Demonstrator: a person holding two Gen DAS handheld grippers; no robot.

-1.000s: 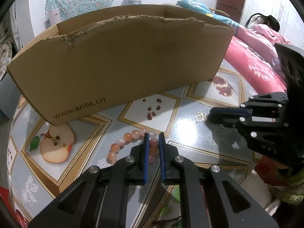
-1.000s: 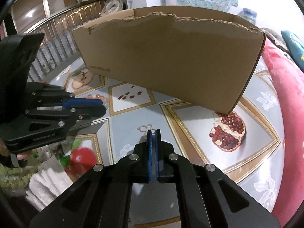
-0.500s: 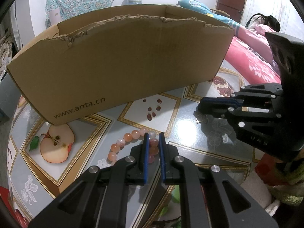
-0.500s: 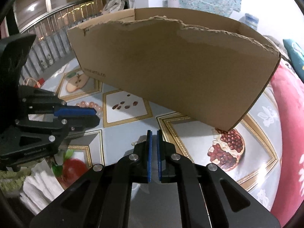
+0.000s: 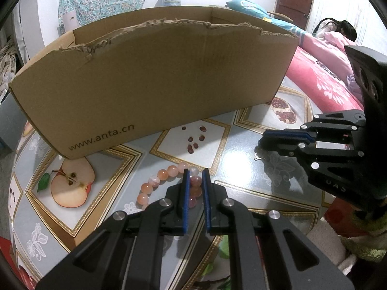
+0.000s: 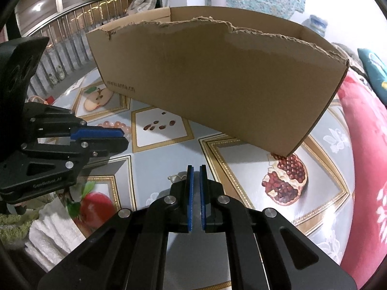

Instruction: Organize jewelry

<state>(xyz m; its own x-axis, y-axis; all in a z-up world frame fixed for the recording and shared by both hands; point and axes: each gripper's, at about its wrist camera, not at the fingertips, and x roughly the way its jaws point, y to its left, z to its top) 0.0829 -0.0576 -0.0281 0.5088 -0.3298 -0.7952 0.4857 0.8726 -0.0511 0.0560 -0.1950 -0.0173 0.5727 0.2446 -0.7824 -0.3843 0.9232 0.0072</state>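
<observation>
A pink bead bracelet (image 5: 167, 181) lies on the patterned table in front of a cardboard box (image 5: 154, 77). My left gripper (image 5: 194, 176) stands over it, its jaws a narrow gap apart with beads between the fingertips. The bracelet also shows in the right wrist view (image 6: 116, 126), behind the left gripper (image 6: 113, 135). A small silver trinket (image 6: 175, 177) lies on the table just left of my right gripper (image 6: 196, 169), whose jaws stand slightly apart and empty. In the left wrist view the right gripper (image 5: 268, 140) hovers over that trinket (image 5: 257, 155).
The box (image 6: 217, 79) has a torn top edge and stands across the back of the table. A white towel (image 6: 53, 232) lies at the table's near edge. A pink quilted bed (image 5: 326, 82) is to the right. A metal railing (image 6: 65, 31) is behind on the left.
The right gripper has moved forward and left over the table towards the silver trinket, and its jaws have parted a little. The left gripper has stayed over the bracelet.
</observation>
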